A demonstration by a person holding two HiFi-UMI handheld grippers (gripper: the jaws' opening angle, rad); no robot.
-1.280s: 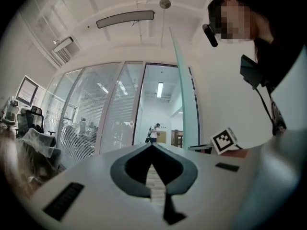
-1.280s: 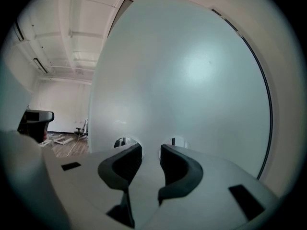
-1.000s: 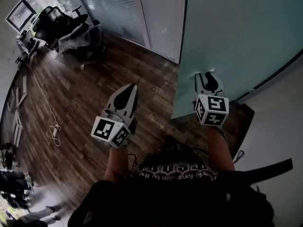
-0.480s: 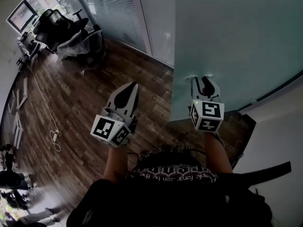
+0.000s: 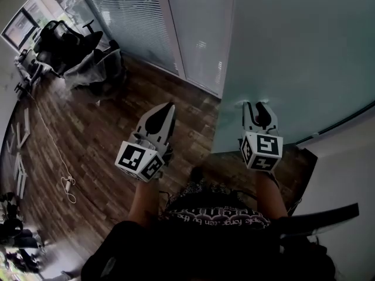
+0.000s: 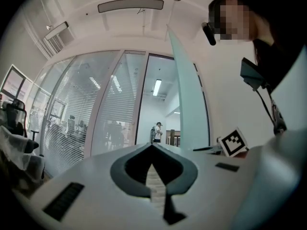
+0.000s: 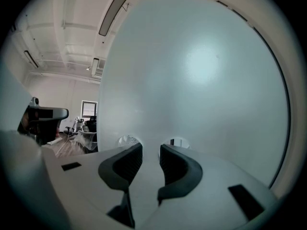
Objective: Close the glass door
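Right gripper view: right gripper (image 7: 150, 148) jaws apart, nothing between, tips at the frosted glass door (image 7: 201, 71), likely pushing it. Left gripper (image 6: 152, 146) pinched together, empty, off the door's edge. Next calls for steady forward pressure till door meets frame.

Clearance: door blocks the right side, floor is open on the left.
The frosted glass door (image 5: 293, 57) fills the space ahead of the right tool (image 5: 258, 105), whose parted jaws are close against the pane. Ahead of the left tool (image 5: 169, 105), jaws together, the wood floor (image 5: 99, 127) is free up to the glass wall (image 5: 135, 16). Chairs (image 5: 67, 37) and a cable (image 5: 67, 183) lie well off to the left.
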